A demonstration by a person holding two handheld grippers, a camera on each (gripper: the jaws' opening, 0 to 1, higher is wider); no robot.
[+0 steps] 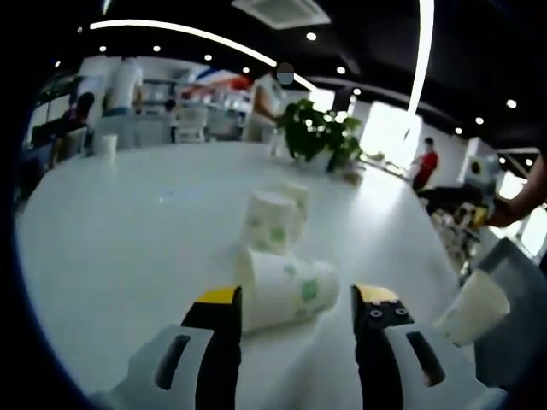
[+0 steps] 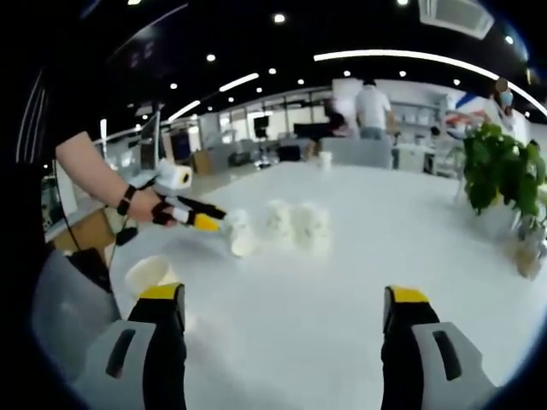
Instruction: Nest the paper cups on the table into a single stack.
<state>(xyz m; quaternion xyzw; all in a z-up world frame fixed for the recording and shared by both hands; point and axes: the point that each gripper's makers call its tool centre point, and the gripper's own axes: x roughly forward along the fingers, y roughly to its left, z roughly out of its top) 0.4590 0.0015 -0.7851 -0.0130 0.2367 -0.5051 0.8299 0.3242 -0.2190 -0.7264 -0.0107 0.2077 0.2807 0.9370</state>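
Straddling a toppled paper cup, the left gripper stands with jaws spread, nothing clasped; two more cups stand just beyond on the white table. Right gripper is likewise released, with a cup by its left jaw. Best close gently mid-wall to avoid crushing. Green print only; no legible writing.

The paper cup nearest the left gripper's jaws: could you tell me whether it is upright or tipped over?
Tipped over. The paper cup lies on its side on the white table, between the open left gripper's jaws.
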